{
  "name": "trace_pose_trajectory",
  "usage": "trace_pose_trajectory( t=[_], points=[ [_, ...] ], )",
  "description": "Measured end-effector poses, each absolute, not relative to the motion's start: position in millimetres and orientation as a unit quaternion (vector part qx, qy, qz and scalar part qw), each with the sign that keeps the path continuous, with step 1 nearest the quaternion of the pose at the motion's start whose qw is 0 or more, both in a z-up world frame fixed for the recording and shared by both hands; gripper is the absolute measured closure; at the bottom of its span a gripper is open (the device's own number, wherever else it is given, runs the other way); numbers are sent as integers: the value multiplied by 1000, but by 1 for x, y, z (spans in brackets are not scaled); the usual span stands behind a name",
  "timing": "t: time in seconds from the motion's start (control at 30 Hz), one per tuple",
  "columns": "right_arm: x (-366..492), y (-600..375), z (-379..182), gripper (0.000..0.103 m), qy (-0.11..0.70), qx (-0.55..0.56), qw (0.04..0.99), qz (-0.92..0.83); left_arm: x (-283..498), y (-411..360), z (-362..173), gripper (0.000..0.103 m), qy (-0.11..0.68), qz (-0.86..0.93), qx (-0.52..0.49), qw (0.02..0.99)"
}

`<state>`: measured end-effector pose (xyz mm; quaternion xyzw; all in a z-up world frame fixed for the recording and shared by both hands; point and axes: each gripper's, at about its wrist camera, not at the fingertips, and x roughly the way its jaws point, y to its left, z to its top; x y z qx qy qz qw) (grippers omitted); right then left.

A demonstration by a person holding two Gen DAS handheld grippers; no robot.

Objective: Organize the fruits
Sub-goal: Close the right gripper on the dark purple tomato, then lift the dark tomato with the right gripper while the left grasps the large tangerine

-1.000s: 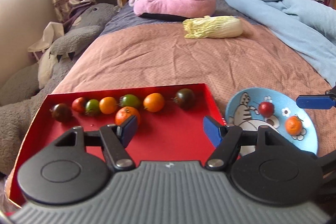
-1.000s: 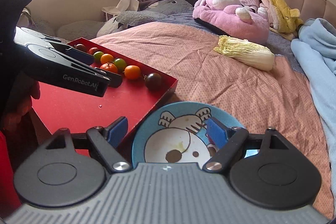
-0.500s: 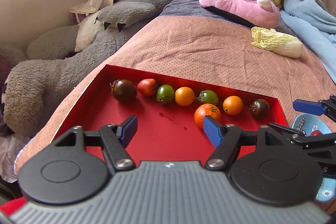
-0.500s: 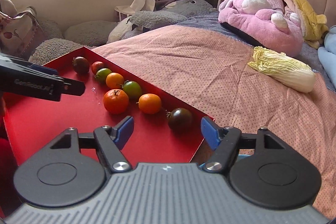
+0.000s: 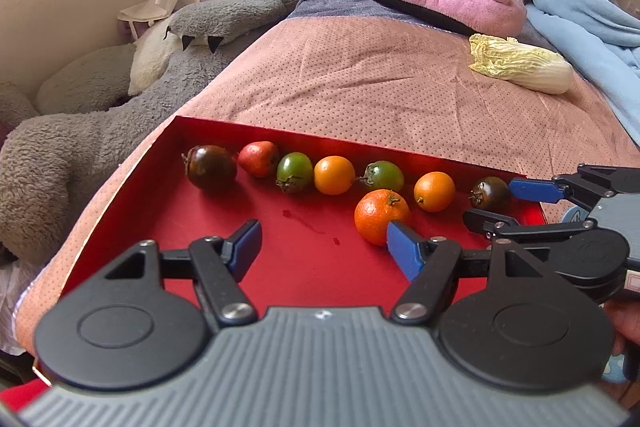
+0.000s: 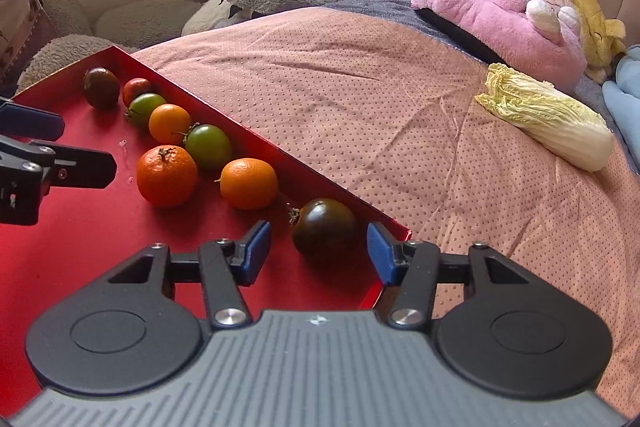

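**Right claw closing around the dark tomato at the tray's corner**

My right claw (image 6: pixel 318 253) hangs over the near right corner of the red tray (image 6: pixel 80 247), and its jaws are closing with the dark tomato (image 6: pixel 324 229) between them; the blue pads stand on either side of it and do not press on it yet. My left claw (image 5: pixel 320 247) is half wide over the bare middle of the tray, holding nothing, its right pad just in front of the big orange (image 5: pixel 380 215).

Along the tray's far wall lie the other fruits in a row: another dark tomato (image 5: pixel 210 167) at the left end, then a red one (image 5: pixel 258 158), a green one (image 5: pixel 294 171), a small orange (image 5: pixel 334 175), a second green tomato (image 5: pixel 383 175) and another small orange (image 5: pixel 434 191). The tray sits on a pink bedspread (image 6: pixel 380 87). A cabbage (image 6: pixel 548 115) lies well beyond the tray.
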<state>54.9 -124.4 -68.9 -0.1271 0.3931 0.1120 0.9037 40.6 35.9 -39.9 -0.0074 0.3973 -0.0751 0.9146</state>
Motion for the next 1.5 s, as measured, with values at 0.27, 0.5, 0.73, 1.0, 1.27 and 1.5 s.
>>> trace_pose_trajectory(
  t=[0.27, 0.5, 0.73, 1.0, 1.27, 1.5],
  points=[
    [54, -130, -71, 60, 393, -120, 904, 117, 45, 24, -47, 31, 402, -90, 13, 911],
    [18, -148, -49, 60, 372, -94, 915, 125, 50, 14, -54, 32, 403, -93, 27, 910],
    [-13, -154, -26, 60, 353, -84, 922, 137, 63, 4, -60, 30, 405, -84, 26, 910],
    [-44, -156, -15, 60, 354, -69, 919, 160, 74, -7, -68, 32, 416, -74, 33, 906],
    [-61, -147, -18, 60, 364, -59, 914, 172, 79, -8, -69, 37, 419, -72, 22, 905],
    [-68, -143, -18, 60, 370, -54, 910, 178, 78, -9, -68, 60, 420, -97, 15, 902]
  ],
)
